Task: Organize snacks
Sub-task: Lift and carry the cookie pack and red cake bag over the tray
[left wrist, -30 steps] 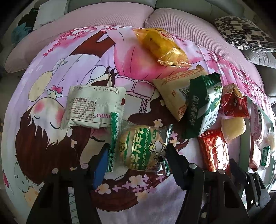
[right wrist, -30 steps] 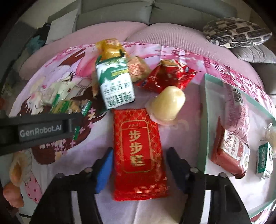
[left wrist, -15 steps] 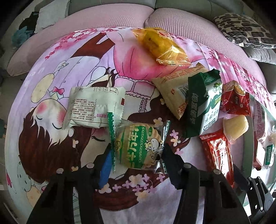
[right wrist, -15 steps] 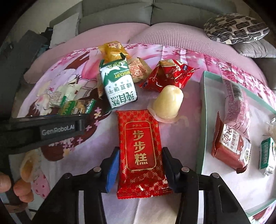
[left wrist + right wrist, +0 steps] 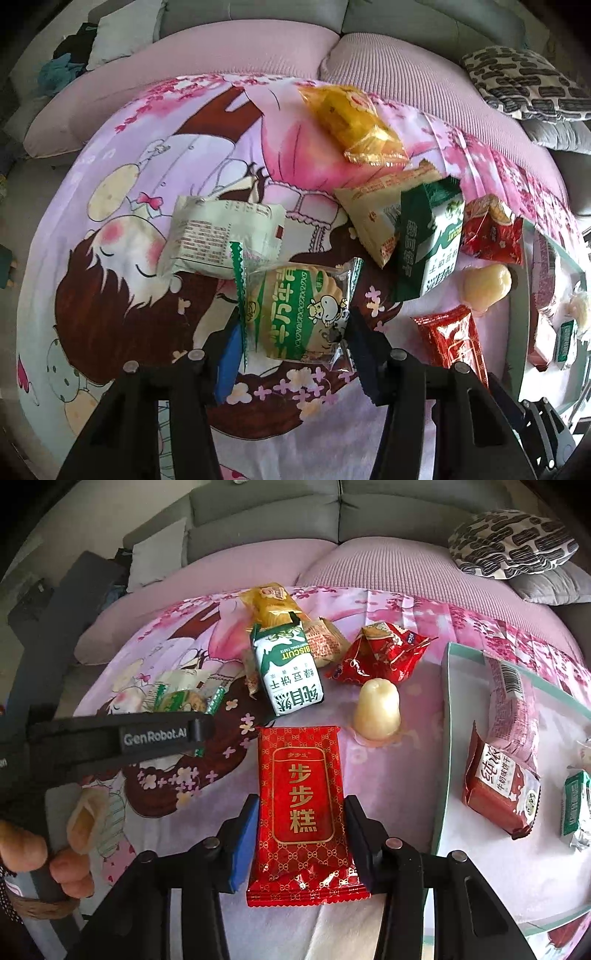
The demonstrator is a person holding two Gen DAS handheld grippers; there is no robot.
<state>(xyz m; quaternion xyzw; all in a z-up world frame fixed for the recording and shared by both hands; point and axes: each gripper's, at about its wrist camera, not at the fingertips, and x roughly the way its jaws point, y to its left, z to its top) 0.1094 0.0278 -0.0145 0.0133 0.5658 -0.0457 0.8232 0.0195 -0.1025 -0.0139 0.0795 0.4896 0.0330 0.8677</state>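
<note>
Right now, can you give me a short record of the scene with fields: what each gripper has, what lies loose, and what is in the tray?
left gripper: closed on the green cracker pack
right gripper: closed on the red cake pack
surface: pink cartoon cloth
loose snacks: green biscuit box, pale jelly cup, red candy bag, yellow bag, white pack
tray: holds a pink roll, a red milk biscuit pack
</note>
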